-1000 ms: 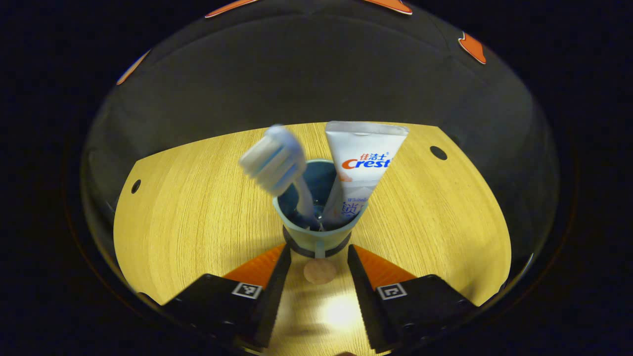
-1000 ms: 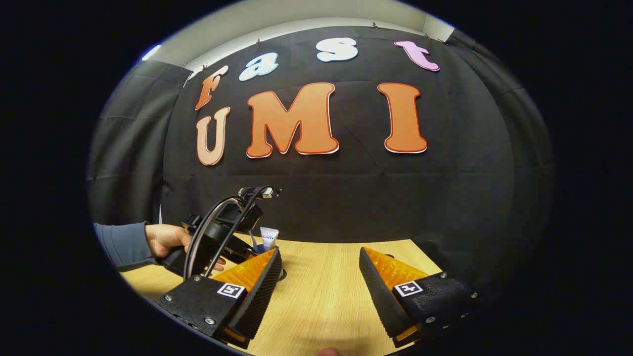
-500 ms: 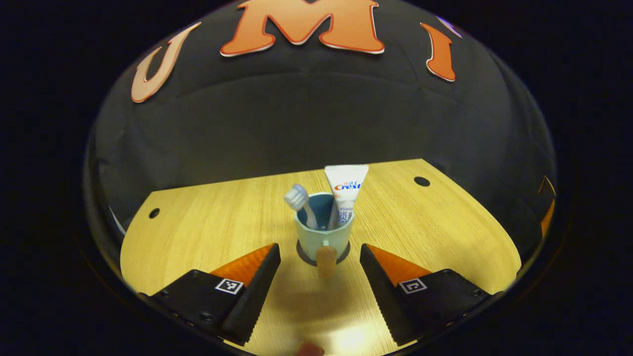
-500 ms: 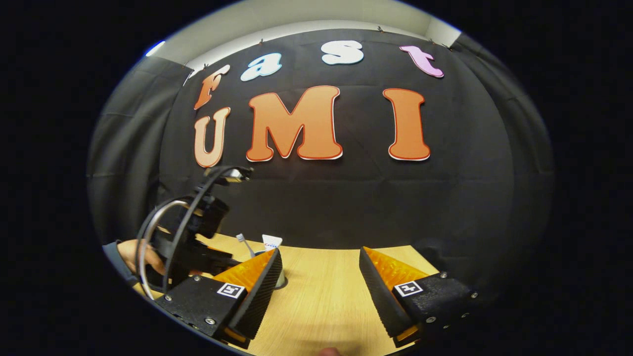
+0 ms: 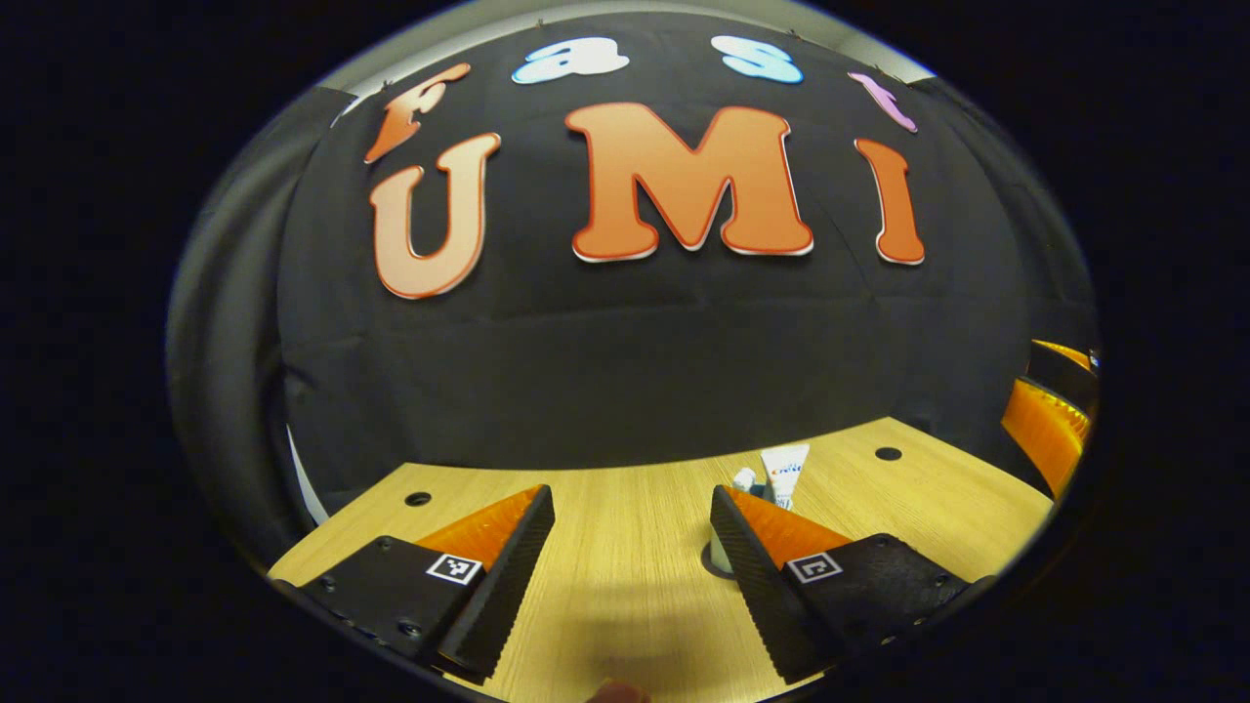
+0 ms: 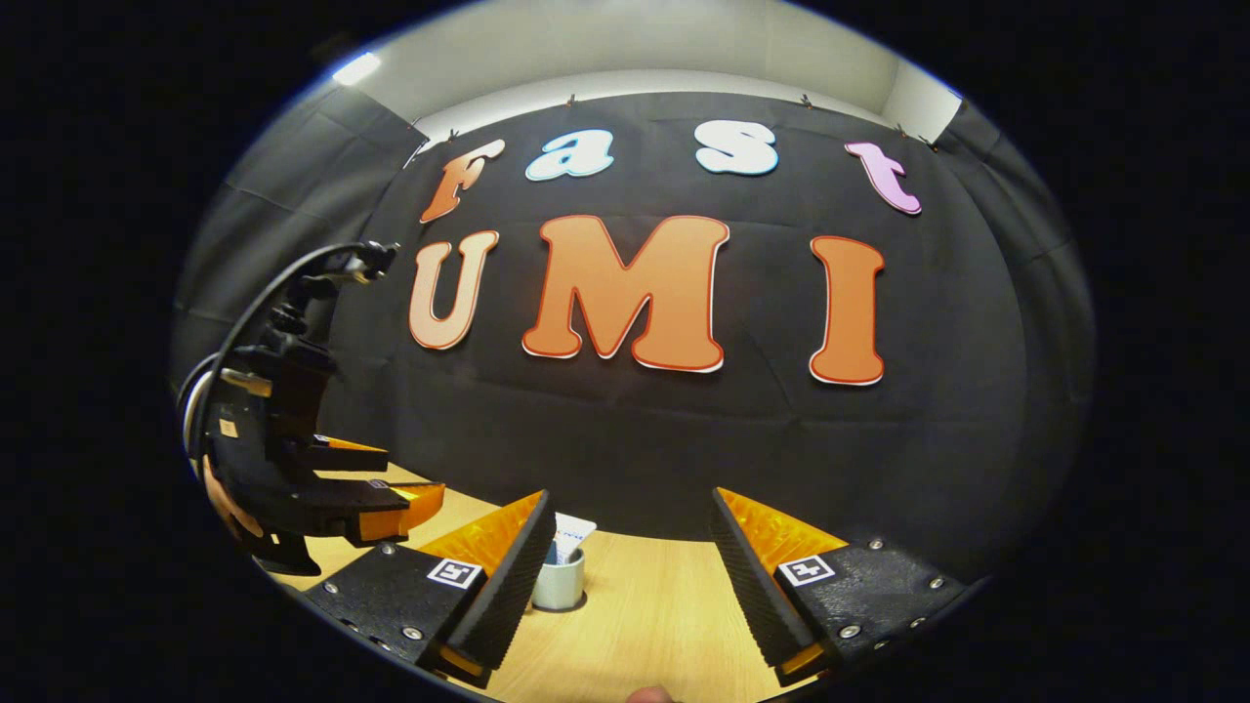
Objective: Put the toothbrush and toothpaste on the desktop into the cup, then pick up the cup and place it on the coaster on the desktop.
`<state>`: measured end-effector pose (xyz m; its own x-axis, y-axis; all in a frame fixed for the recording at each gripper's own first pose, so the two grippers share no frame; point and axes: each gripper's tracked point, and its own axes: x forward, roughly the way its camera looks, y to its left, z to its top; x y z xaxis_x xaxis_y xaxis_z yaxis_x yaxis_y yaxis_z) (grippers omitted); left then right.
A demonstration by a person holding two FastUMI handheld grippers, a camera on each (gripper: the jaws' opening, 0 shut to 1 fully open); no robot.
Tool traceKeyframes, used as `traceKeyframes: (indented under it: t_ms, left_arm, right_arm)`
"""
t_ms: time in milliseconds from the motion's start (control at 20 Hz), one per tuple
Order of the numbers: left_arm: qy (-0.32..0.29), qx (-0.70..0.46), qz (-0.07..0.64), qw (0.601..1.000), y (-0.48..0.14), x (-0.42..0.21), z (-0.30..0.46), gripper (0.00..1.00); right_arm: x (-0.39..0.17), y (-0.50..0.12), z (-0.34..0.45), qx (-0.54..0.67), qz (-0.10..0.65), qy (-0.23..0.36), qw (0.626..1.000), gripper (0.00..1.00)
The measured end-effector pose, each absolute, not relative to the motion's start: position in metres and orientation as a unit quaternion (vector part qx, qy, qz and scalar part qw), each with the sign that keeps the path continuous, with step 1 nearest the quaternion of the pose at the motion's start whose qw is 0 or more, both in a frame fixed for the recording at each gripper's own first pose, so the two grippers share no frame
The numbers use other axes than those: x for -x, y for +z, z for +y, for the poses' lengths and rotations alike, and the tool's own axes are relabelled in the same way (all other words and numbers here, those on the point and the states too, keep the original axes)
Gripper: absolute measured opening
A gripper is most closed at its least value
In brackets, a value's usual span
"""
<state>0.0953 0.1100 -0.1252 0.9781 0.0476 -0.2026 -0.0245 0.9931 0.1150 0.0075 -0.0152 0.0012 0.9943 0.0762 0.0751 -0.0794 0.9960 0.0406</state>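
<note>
Both grippers, left (image 5: pixel 630 547) and right (image 6: pixel 630 552), stand apart, empty; cup (image 6: pixel 559 584) holding toothpaste (image 6: pixel 569 534) sits on coaster (image 5: pixel 707 563); task judged complete.

Nothing legible — the toothpaste (image 5: pixel 785 467) print is too blurred.

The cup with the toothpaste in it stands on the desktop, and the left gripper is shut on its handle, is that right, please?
Not quite. The cup does stand on the desktop with the toothpaste in it, but the left gripper is open and clear of it. The left gripper view shows its fingers apart with bare desktop between them, and the cup behind one finger.
</note>
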Motion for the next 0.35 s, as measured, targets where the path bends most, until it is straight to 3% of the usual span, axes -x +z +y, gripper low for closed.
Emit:
traceKeyframes:
  t_ms: [200,350]
  left_arm:
    - [0.039,-0.035,0.017,0.998,-0.108,-0.101,0.108,0.97]
    - [0.028,-0.032,0.002,0.999,-0.106,-0.102,0.11,0.97]
  right_arm:
    - [-0.014,0.008,0.013,-0.021,-0.048,0.055,0.997,0.95]
    - [-0.016,0.006,0.027,-0.022,-0.04,0.061,0.997,0.96]
